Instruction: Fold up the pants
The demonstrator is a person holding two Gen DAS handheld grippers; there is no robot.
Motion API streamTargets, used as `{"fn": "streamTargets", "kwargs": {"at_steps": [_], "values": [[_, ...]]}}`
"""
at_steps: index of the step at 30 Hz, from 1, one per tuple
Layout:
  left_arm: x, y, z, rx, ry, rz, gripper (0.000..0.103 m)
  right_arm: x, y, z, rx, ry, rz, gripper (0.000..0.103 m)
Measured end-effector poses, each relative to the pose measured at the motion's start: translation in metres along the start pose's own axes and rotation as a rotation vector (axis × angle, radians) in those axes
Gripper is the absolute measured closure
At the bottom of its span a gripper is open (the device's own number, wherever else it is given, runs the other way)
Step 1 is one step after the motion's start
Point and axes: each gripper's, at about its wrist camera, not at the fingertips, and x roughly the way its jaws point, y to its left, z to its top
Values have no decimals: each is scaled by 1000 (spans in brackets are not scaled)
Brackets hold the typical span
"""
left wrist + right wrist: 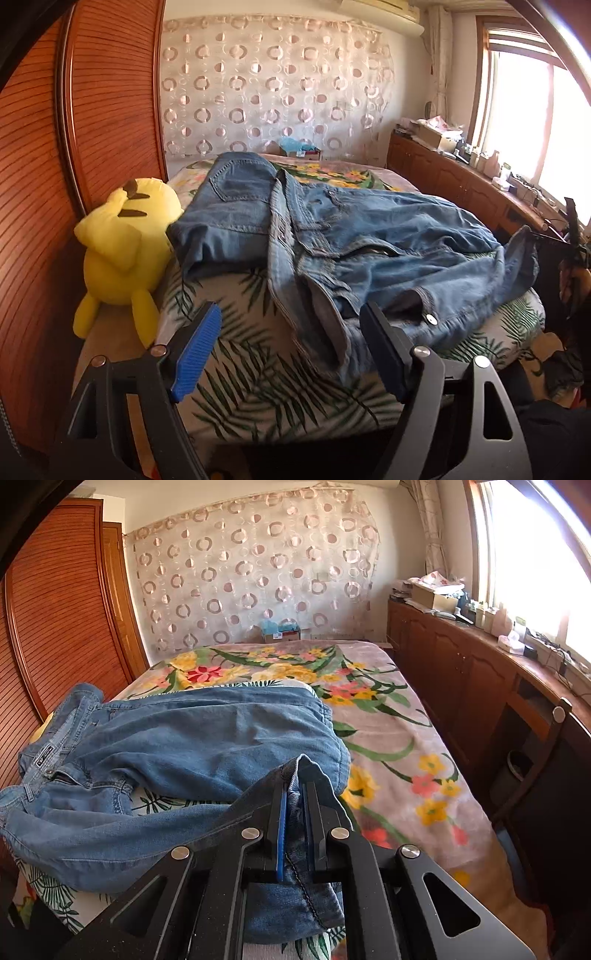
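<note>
The bed (406,716) carries the jeans (369,236), rumpled and only partly folded near a yellow plush (125,243). The right claw (295,812) pinches a leg hem. The left claw (291,347) gapes wide and empty; it needs the waistband next.

left gripper (290,338) gaping, right gripper (295,805) clamped (both angled down).

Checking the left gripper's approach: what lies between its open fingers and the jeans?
In the left wrist view, only leaf-print bedding lies between the left gripper and the jeans; the waistband sits just beyond the right finger.
</note>
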Motion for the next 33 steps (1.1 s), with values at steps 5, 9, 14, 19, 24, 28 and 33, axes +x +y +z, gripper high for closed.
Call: {"fn": "streamTargets", "kwargs": {"at_steps": [5, 9, 14, 19, 24, 28, 33], "values": [[11, -7, -13, -2, 51, -28, 39, 0, 1, -3, 1, -5, 4, 95], [23, -11, -19, -13, 81, -67, 43, 1, 1, -4, -3, -5, 4, 95], [34, -13, -18, -20, 101, -96, 84, 0, -1, -6, -5, -14, 3, 95], [25, -23, 0, 36, 55, -80, 88, -7, -5, -2, -7, -34, -5, 95], [14, -27, 39, 84, -32, -56, 89, -20, -6, 10, -17, -89, -9, 95], [18, -29, 77, 116, -91, -44, 89, -28, -5, 25, -40, -137, -33, 95], [38, -31, 115, 135, -133, -32, 89, -21, -6, 37, -50, -160, -55, 95]]}}
